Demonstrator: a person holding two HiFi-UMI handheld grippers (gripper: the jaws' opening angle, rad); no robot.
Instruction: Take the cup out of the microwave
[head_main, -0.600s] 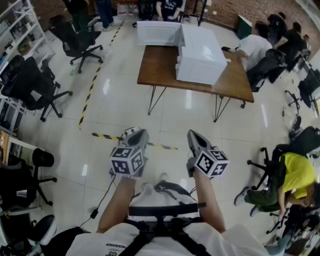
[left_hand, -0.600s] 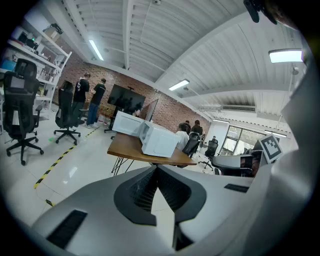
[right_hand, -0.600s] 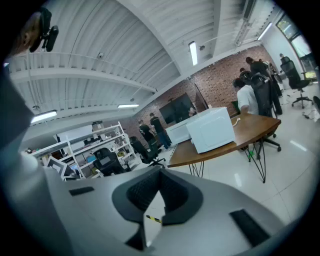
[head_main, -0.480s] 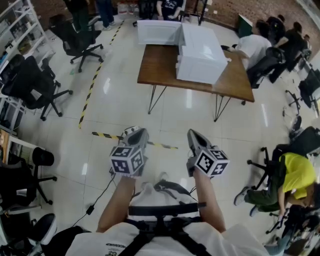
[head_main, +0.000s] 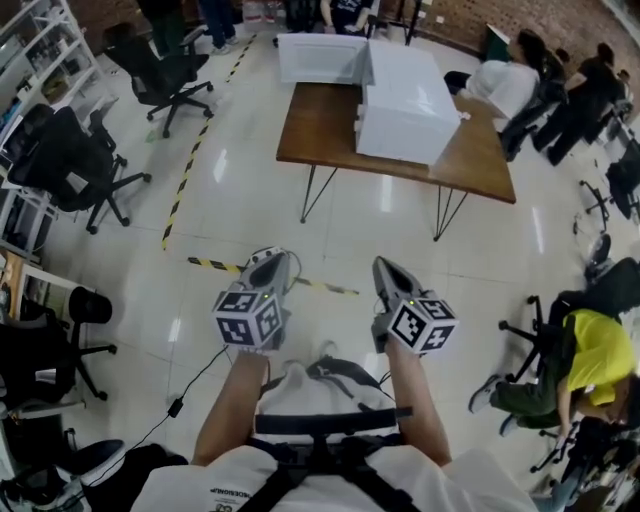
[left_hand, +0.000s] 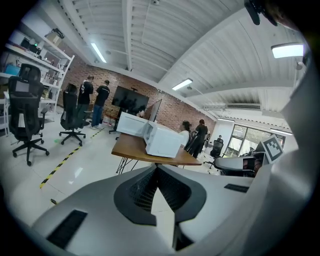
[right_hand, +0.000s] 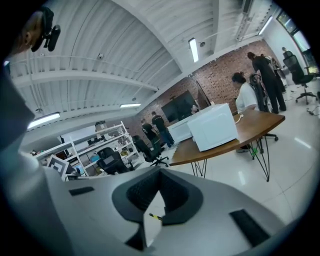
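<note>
A white microwave (head_main: 405, 100) stands on a brown wooden table (head_main: 320, 125) across the floor; its door looks closed and no cup shows. In the gripper views the microwave (left_hand: 162, 141) (right_hand: 213, 127) is still far off. My left gripper (head_main: 272, 272) is held out in front of me at the left, jaws shut with nothing between them. The right gripper (head_main: 390, 278) sits beside it at the right, jaws also shut and empty. Both point forward over the shiny floor toward the table.
A second white box (head_main: 318, 58) lies at the table's far end. Black office chairs (head_main: 70, 170) and shelving (head_main: 35, 60) line the left. Seated people (head_main: 575, 365) are at the right and behind the table. Yellow-black tape (head_main: 185, 165) marks the floor.
The view has shifted slightly forward toward the table. Both grippers keep the same pose and stay shut.
</note>
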